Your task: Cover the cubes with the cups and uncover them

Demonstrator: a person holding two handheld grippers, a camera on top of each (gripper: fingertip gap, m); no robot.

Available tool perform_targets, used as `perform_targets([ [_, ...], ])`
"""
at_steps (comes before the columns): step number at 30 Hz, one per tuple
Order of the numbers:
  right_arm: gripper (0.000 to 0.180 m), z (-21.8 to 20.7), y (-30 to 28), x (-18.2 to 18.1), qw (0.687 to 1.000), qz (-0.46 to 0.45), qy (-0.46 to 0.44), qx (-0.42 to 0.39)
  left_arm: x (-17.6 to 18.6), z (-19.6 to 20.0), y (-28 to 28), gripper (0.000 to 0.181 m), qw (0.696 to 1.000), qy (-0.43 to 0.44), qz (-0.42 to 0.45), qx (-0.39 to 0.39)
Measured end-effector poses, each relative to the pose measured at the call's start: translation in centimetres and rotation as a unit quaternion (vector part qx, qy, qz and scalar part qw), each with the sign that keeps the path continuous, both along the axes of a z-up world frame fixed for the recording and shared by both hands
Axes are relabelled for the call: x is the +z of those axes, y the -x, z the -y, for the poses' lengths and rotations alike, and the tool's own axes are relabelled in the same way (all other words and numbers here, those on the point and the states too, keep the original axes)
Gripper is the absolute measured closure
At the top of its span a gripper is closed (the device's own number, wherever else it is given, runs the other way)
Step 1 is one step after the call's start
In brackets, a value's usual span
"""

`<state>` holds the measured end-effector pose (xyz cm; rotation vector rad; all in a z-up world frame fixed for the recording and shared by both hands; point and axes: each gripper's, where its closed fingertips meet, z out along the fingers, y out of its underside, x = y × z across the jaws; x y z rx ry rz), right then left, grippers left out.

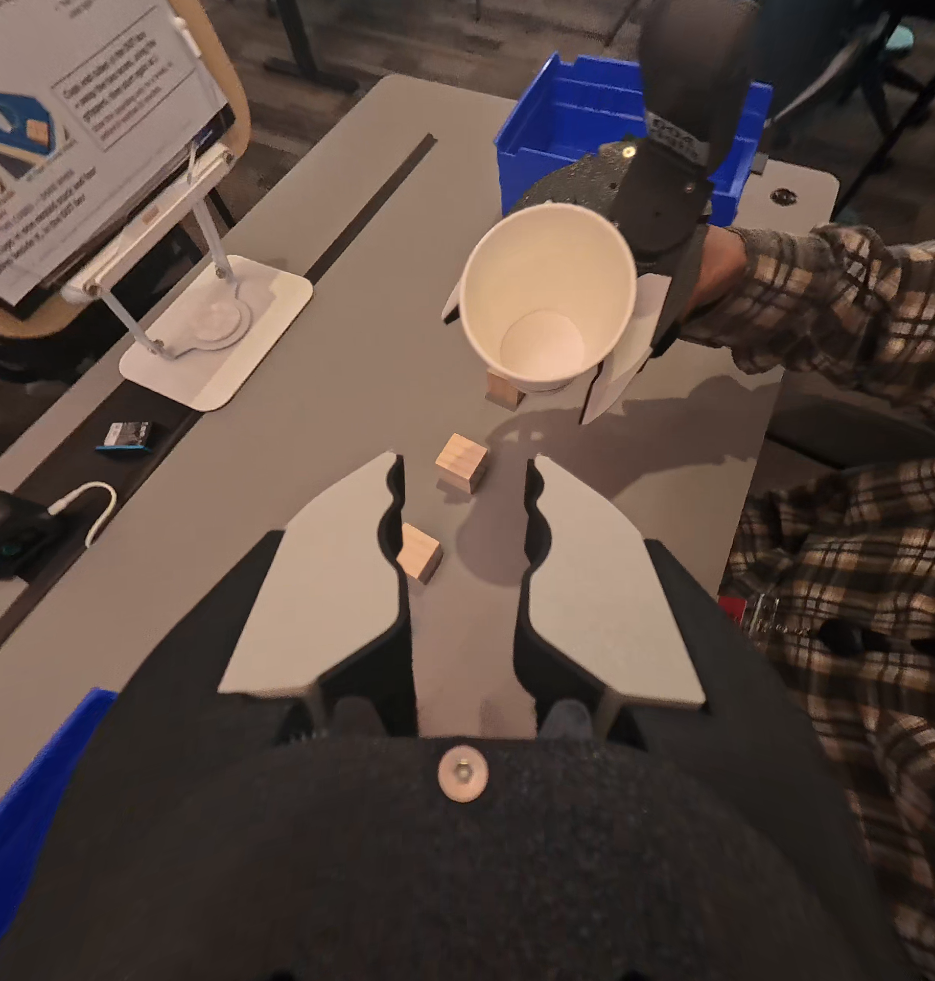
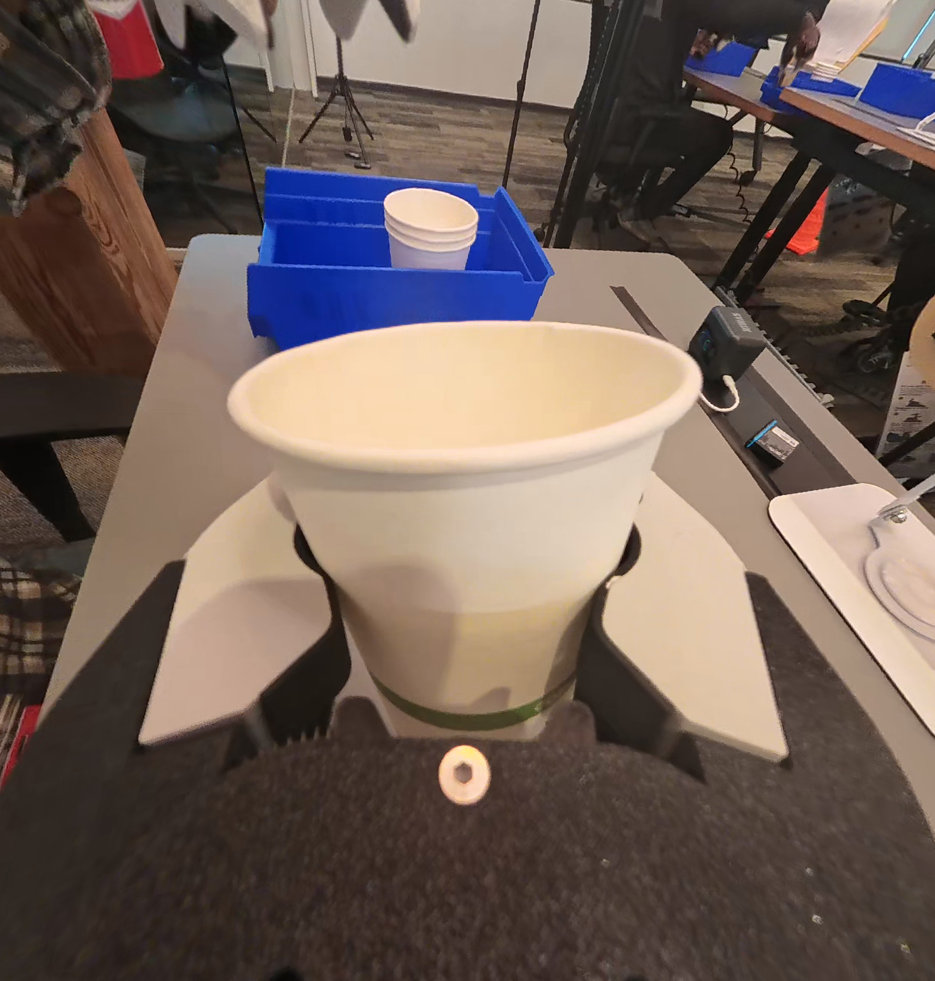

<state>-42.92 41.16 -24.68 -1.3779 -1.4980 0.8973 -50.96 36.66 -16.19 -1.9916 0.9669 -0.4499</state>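
right gripper (image 2: 465,600) clamps white paper cup (image 2: 455,509) mid-wall; light, thin, crushable, so gentle squeeze below rim is advised. left gripper (image 1: 462,509) wide, empty above wooden cubes (image 1: 461,461).

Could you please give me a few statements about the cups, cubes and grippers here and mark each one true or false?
1. The right gripper is shut on a white paper cup. True.
2. The left gripper holds a wooden cube. False: its jaws stand open and empty above the grey table.
3. Three wooden cubes show on the table. True: the near cube, the middle cube and the far cube, partly hidden by the held cup.
4. The held cup is mouth down over a cube. False: its mouth is up and tilted.
5. The blue bin is empty. False: a stack of cups stands in it.
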Motion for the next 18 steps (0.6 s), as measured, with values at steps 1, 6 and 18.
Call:
perform_targets([
  [1,0.071,0.0,0.0,0.0,1.0,0.002,-0.007,0.001,-0.4,-0.1,0.4,0.137,1.0,0.007,0.011,0.009],
  [6,0.071,0.2,0.3,0.2,0.998,0.024,-0.049,0.012,-2.0,-1.0,0.9,0.133,0.996,0.036,0.071,0.034],
  [18,0.071,1.1,3.1,-0.3,0.992,0.061,-0.107,0.036,-4.0,-4.0,-3.0,0.128,0.966,0.153,0.205,0.039],
])
